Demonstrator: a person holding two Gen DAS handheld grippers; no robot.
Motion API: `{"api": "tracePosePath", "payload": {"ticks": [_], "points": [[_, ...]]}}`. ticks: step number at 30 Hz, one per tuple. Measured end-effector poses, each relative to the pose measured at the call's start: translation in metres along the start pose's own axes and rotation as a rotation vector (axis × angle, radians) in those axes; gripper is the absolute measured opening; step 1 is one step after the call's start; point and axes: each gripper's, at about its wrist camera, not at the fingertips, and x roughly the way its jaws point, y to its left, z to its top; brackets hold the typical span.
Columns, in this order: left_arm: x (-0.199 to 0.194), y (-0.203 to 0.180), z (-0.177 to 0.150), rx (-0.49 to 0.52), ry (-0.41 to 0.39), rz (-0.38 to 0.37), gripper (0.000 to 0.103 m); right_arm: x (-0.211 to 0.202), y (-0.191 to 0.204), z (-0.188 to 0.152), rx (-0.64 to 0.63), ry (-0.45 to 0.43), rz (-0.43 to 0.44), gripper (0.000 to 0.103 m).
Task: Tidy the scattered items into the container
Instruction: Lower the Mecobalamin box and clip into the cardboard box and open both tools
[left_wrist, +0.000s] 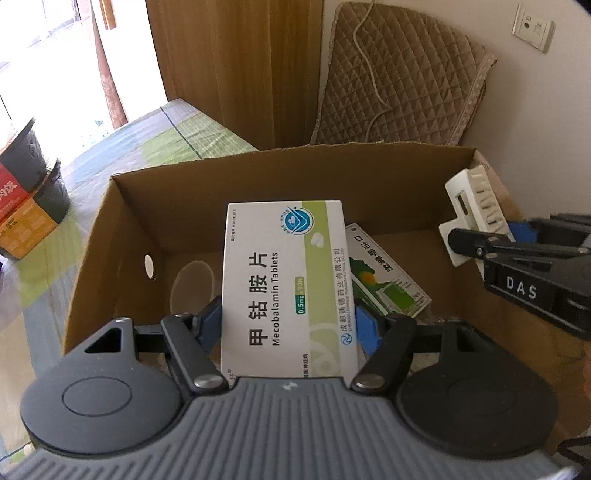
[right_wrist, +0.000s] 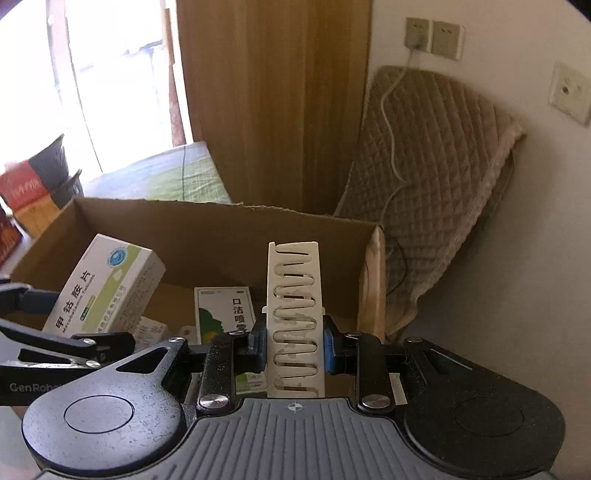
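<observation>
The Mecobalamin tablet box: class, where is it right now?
The Mecobalamin tablet box is clamped in the left gripper, held above the open cardboard box, left of the green spray carton lying inside.

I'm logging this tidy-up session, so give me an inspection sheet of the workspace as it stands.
Surface: plaid cloth under the cardboard box.
Job's things: green spray box lies inside the cardboard box.
Clutter: red and orange cartons at far left.
Grippers: left gripper shut on Mecobalamin box; right gripper shut on white brush, both over the box.
Cables: white cord from wall socket across quilted pad.
Surroundings: wooden panel, bright window.
</observation>
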Motion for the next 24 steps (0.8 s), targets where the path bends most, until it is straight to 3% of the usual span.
{"api": "tracePosePath", "payload": {"ticks": [14,24], "points": [[0.035,0.005,0.006,-0.019,0.048,0.013,0.068,0.023,0.007,0.002,-0.047,0.020,-0.001,0.031],[0.032,0.010,0.001,-0.033,0.045,0.016,0.068,0.027,0.010,0.003,-0.068,0.025,-0.022,0.031]]}}
